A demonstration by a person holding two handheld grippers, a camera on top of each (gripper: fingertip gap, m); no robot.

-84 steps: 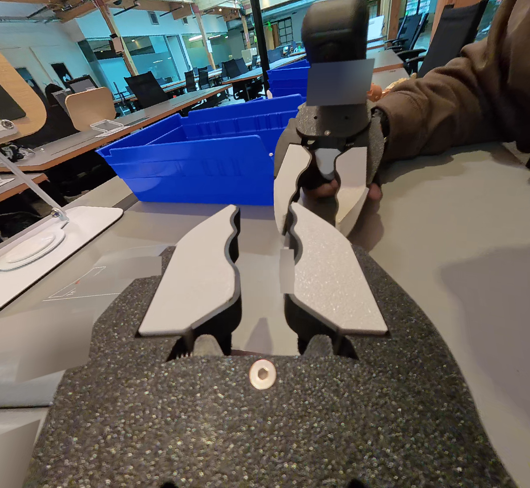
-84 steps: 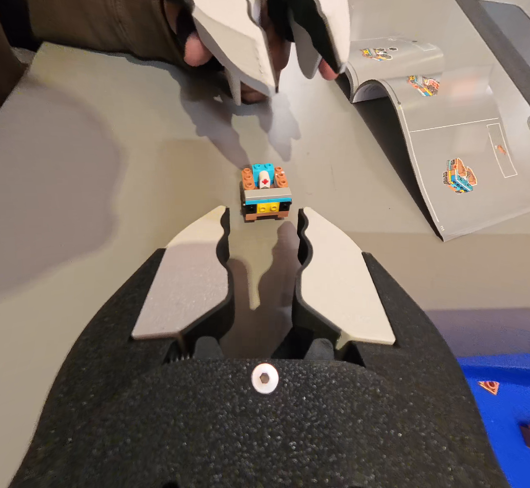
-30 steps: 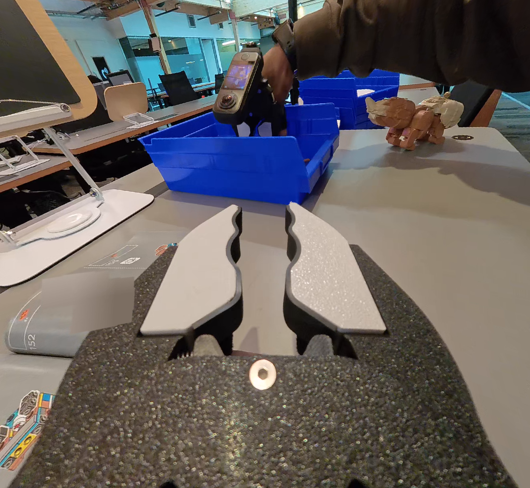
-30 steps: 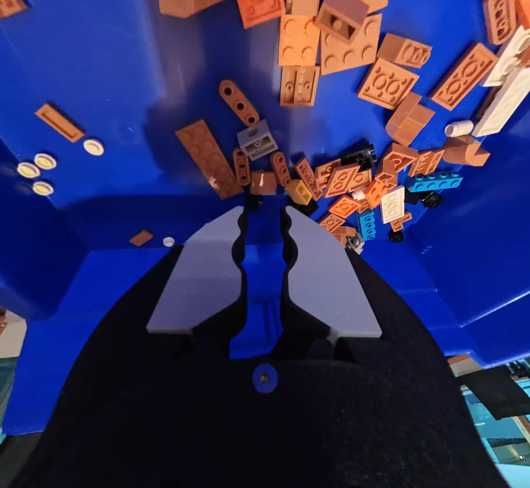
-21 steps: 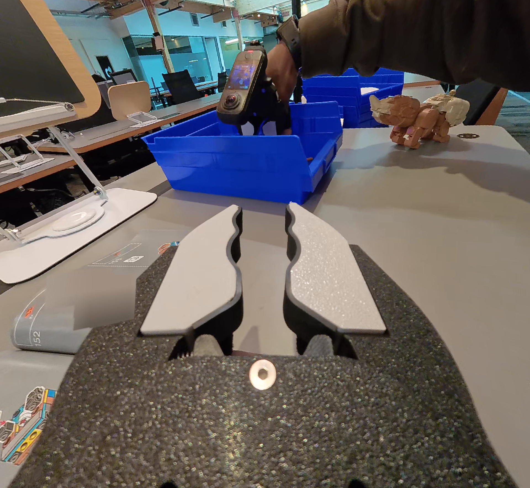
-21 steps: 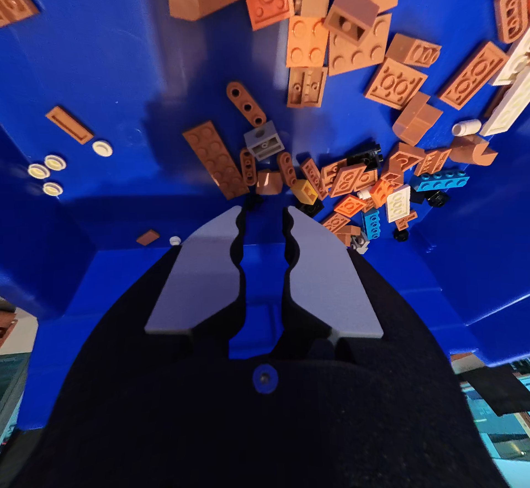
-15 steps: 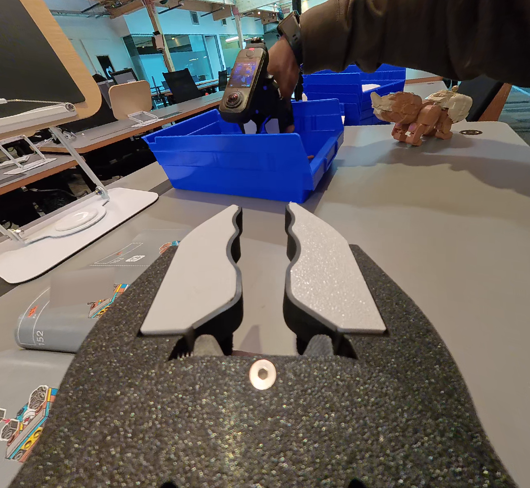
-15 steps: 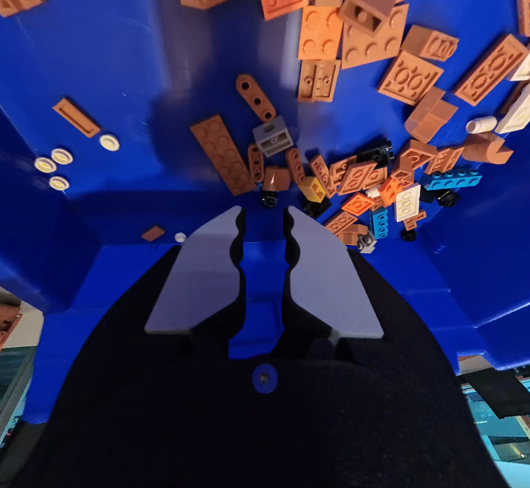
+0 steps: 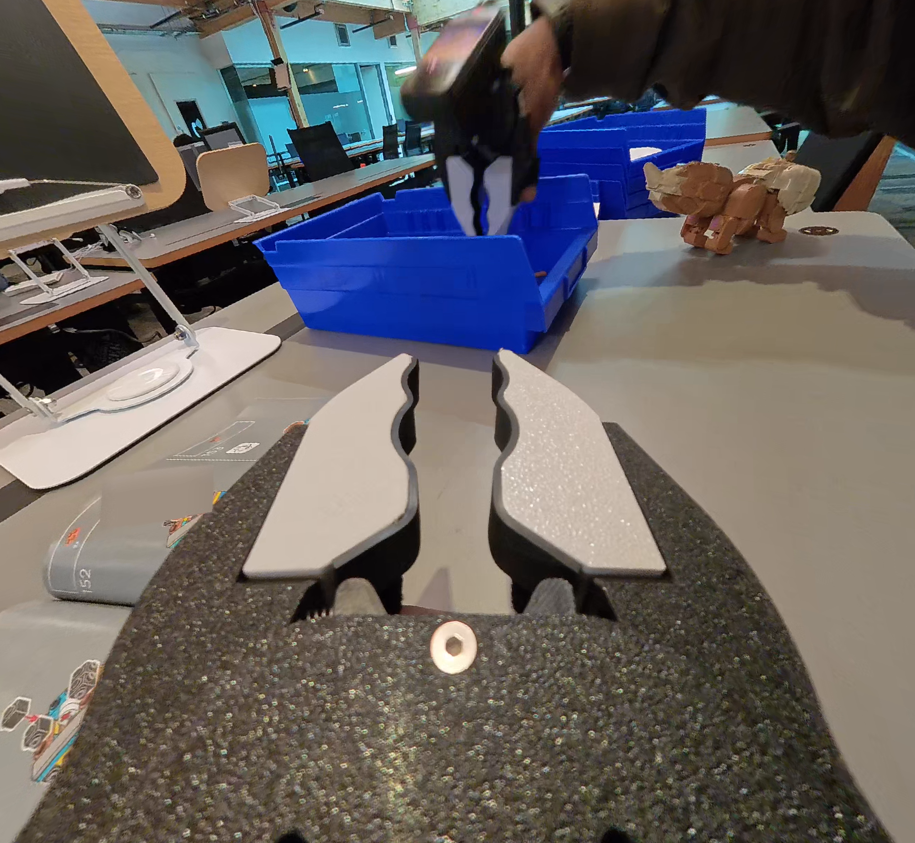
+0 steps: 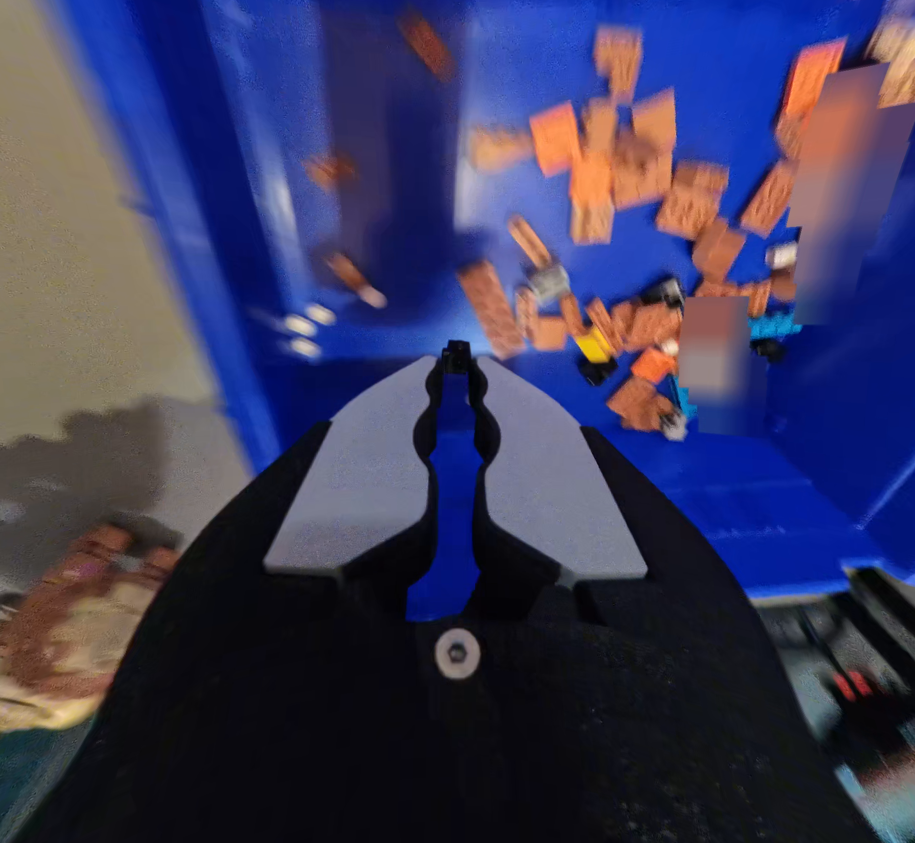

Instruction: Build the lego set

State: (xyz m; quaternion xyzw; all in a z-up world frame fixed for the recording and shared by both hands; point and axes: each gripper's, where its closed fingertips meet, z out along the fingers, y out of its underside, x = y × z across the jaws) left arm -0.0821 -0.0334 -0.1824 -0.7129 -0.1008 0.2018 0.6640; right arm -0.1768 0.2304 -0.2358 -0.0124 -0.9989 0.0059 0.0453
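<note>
While your right gripper [image 10: 455, 360] hung over the blue bin [image 10: 693, 497], its fingers were clamped on a small black piece [image 10: 456, 357] at their tips; the piece was too small to tell which way it pointed. Beyond it, blurred orange and brown bricks [image 10: 624, 165] lay on the bin's floor. Only the left wrist view showed your left gripper [image 9: 454, 368] parted and empty, short of the bin [image 9: 421, 294], with a brown model [image 9: 728, 200] beside the bin.
</note>
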